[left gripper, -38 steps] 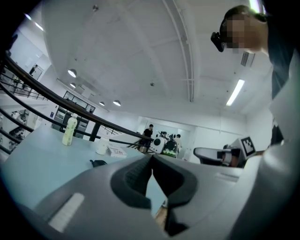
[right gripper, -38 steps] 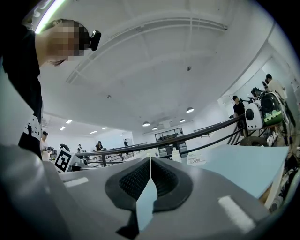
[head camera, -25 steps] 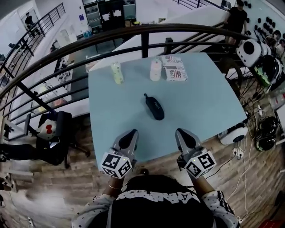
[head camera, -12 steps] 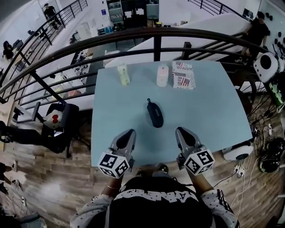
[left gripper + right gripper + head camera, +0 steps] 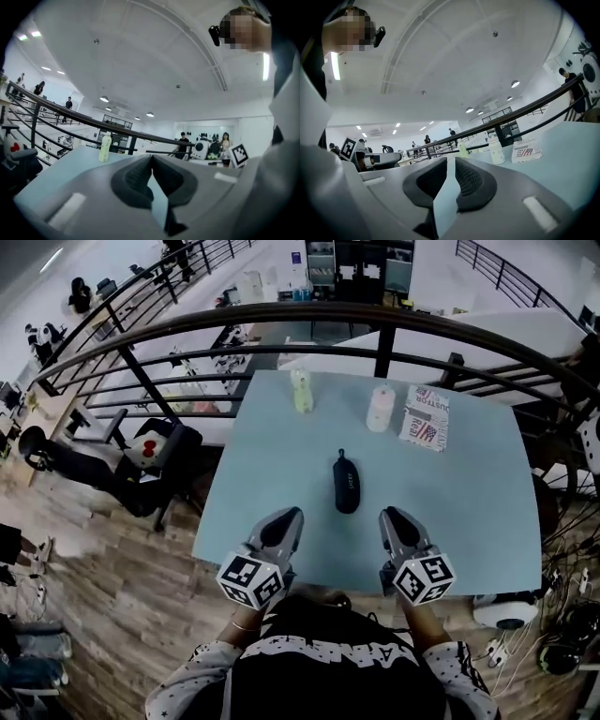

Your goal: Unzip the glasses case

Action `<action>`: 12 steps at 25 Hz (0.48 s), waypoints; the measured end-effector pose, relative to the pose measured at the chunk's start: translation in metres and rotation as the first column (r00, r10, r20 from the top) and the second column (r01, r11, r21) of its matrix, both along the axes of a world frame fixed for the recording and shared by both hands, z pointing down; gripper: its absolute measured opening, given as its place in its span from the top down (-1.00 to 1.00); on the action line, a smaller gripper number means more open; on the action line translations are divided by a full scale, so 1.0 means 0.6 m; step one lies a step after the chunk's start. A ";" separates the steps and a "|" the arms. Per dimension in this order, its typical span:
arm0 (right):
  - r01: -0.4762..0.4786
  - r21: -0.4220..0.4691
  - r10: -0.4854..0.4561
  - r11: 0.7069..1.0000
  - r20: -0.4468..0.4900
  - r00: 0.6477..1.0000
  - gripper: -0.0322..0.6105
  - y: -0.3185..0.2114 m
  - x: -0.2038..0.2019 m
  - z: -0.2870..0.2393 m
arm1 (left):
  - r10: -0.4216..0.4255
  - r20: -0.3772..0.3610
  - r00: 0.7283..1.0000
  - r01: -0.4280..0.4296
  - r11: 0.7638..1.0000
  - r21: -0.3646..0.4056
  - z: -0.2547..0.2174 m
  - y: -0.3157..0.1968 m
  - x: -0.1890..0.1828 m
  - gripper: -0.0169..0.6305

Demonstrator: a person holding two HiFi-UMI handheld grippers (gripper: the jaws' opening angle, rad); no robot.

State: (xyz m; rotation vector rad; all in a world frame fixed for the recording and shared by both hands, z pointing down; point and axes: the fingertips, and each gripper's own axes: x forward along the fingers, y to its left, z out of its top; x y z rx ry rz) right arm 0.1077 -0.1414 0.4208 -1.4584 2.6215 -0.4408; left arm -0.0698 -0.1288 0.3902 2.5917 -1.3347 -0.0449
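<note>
Light blue table (image 5: pixel 469 502), items from left:
- Left gripper (image 5: pixel 286 515): near edge, jaws pressed together, nothing between them.
- Pale green bottle (image 5: pixel 302 392): upright, far edge.
- Black glasses case (image 5: pixel 346 481): mid-table, lying lengthwise, ahead of and between both grippers, untouched.
- White bottle (image 5: pixel 380 409): upright, far side.
- Right gripper (image 5: pixel 389 514): near edge, jaws had just been opening, a narrow gap, empty.
- Printed packet (image 5: pixel 425 418): flat, just beside the white bottle.

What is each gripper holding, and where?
Nothing: the left gripper is shut empty, the right gripper has just been opening with nothing between its jaws.
</note>
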 end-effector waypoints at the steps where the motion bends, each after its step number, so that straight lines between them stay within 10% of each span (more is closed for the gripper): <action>1: 0.010 -0.006 -0.010 1.000 -0.004 1.000 0.77 -0.006 0.001 0.005 | -0.015 0.007 1.000 0.015 1.000 -0.003 0.003 0.004 -0.001 0.95; 12: 0.031 -0.112 -0.035 0.993 -0.041 0.999 0.49 -0.089 -0.025 0.092 | -0.125 0.010 0.992 0.126 0.992 -0.024 0.039 -0.028 -0.019 0.95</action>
